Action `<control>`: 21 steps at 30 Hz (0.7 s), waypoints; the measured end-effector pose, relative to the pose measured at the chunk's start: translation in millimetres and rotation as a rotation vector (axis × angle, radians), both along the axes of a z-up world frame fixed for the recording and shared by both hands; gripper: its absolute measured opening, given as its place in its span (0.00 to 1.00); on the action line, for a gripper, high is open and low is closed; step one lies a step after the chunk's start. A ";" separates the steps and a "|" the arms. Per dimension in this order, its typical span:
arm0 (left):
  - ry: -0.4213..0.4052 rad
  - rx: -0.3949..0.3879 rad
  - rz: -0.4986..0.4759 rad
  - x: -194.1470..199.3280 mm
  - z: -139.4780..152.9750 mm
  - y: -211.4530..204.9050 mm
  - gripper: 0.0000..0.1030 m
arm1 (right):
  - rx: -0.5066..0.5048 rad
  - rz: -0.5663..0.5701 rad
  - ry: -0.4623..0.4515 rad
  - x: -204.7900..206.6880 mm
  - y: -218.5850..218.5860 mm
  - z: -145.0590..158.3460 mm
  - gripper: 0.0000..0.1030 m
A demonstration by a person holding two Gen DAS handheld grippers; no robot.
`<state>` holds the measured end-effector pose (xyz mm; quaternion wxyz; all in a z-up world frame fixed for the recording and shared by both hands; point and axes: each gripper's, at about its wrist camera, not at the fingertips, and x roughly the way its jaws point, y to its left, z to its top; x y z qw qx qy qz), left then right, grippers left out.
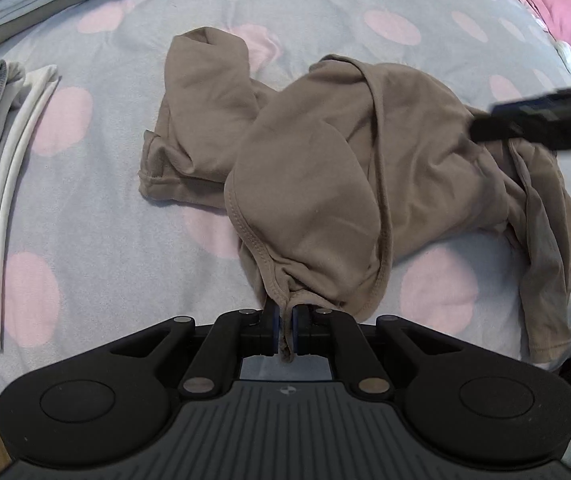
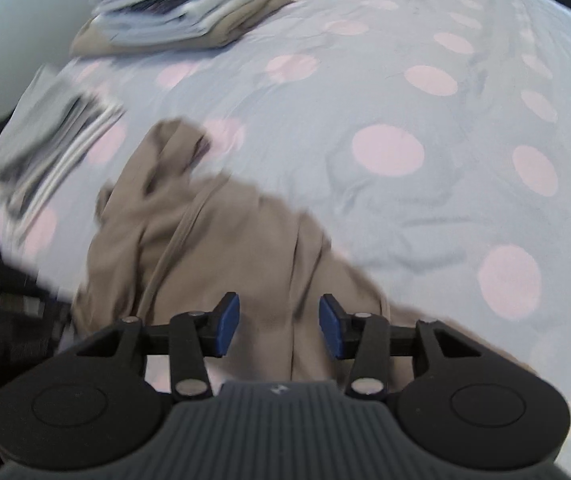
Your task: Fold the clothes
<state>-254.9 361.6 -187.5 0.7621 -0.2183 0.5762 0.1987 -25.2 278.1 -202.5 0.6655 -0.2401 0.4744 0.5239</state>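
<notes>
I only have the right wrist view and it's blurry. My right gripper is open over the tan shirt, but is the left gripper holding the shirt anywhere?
Observer: Yes. In the left wrist view the left gripper is shut on a hem edge of the tan shirt, with a bit of cloth hanging out below the pads.
Operator: Is the shirt spread flat?
Observer: No. It lies crumpled on the dotted bedspread, with one sleeve flopped toward the far left.
Operator: Where is my right gripper relative to the shirt?
Observer: Its dark fingers enter from the right, over the shirt's right part; contact cannot be told.
Operator: Anything near the left edge?
Observer: A stack of folded white and grey clothes, apart from the shirt.
</notes>
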 end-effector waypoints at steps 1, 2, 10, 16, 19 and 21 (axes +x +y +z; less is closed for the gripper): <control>-0.001 0.000 0.004 -0.1 0.5 1.2 0.04 | -0.006 -0.014 0.011 3.9 8.7 -4.4 0.54; -0.002 0.001 0.007 -0.3 1.2 2.4 0.04 | -0.013 -0.026 0.023 6.2 15.3 -9.1 0.54; -0.045 0.077 0.069 -12.1 24.3 8.5 0.04 | 0.006 -0.050 0.000 4.8 18.0 -7.4 0.05; -0.187 0.144 0.113 0.3 83.6 29.6 0.04 | 0.107 -0.125 -0.143 27.9 -23.2 61.3 0.05; -0.296 0.154 0.088 25.8 120.8 24.7 0.04 | 0.166 -0.179 -0.226 36.0 -50.4 104.6 0.05; -0.319 0.167 0.019 37.5 133.6 9.5 0.03 | 0.193 -0.227 -0.270 38.5 -72.9 132.1 0.05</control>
